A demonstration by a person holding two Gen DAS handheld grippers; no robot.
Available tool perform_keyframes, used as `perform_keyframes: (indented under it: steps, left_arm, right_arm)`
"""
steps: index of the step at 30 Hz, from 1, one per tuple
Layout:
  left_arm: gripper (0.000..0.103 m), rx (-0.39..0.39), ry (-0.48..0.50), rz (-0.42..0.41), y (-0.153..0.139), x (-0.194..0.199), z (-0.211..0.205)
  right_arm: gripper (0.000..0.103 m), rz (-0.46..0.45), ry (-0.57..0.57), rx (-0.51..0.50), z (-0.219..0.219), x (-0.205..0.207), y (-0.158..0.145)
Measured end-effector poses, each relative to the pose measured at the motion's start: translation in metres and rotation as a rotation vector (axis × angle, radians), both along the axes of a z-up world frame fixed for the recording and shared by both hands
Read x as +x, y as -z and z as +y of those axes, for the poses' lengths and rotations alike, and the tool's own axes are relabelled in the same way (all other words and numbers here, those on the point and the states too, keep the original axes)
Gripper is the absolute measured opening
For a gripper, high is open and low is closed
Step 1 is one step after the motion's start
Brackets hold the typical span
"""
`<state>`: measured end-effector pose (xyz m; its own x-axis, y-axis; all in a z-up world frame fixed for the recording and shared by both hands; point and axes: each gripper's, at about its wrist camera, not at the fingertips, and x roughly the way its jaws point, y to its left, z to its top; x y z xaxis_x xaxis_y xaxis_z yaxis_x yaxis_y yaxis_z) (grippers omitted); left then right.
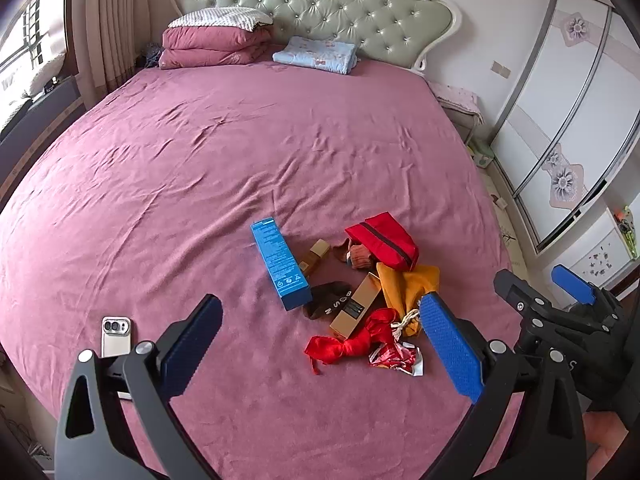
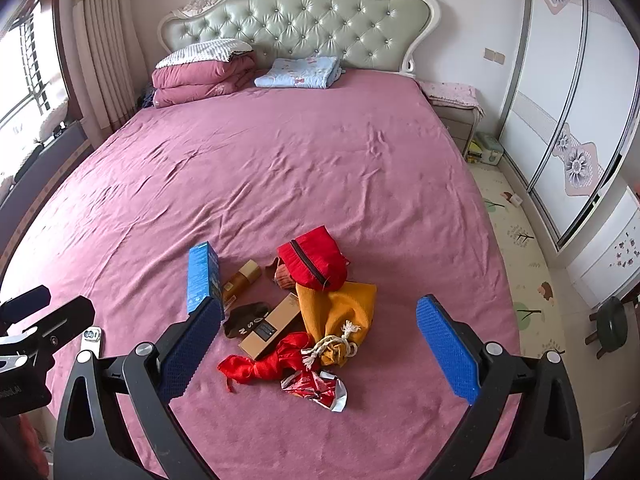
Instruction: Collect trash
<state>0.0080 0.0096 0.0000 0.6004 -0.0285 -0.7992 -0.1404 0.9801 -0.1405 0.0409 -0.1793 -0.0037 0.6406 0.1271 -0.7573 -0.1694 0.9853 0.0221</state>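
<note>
Bed [image 1: 200, 168]: wide, covered by a creased mauve-pink sheet; tufted pale-green headboard [image 1: 316, 8] in an ornate white frame.
At the head: 1 folded mauve quilt [image 1: 212, 50] with a white pillow on top; 1 folded light-blue blanket [image 1: 316, 56] beside it.
Room: beige curtain [image 1: 112, 28] and window on the left; white sliding wardrobe [image 1: 568, 120] with flower motifs on the right; bedside cabinet [image 2: 456, 120] next to the headboard; patterned play mat [image 2: 516, 248] on the floor; small dark stool [image 2: 610, 322].
Trash, clustered on the near part of the bed: 1 blue carton [image 1: 280, 264]; 1 tan box [image 1: 354, 306]; 1 small gold box [image 1: 314, 256]; 1 red zip pouch [image 1: 384, 246]; 1 yellow drawstring bag [image 1: 406, 290]; 1 red ribbon cloth [image 1: 348, 342]; 1 crumpled foil wrapper [image 1: 396, 358]; 1 dark brown piece [image 1: 326, 300].
Phone [image 1: 116, 336]: near edge, left of the cluster.
Left gripper [image 1: 320, 340]: spread wide, holding nothing, above the cluster.
Right gripper [image 2: 320, 344]: spread wide, holding nothing, above the same cluster.
</note>
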Motion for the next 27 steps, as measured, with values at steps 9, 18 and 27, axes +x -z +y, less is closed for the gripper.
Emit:
perform_keyframes:
  steps: [9,18,27]
  left_arm:
    - [0.099,-0.008,-0.007,0.004,0.001,0.000,0.002]
    - [0.099,0.000,-0.014,0.009,0.004,0.002,0.005]
    - [0.099,-0.018,-0.018,0.049,0.012,0.013,0.005]
  right_arm:
    - [0.094,0.010,-0.003,0.005,0.003,0.000,0.001]
    - [0.094,0.011,-0.009,0.007,0.004,0.003,0.000]
    - [0.094,0.033,-0.019,0.014,0.004,0.009,0.003]
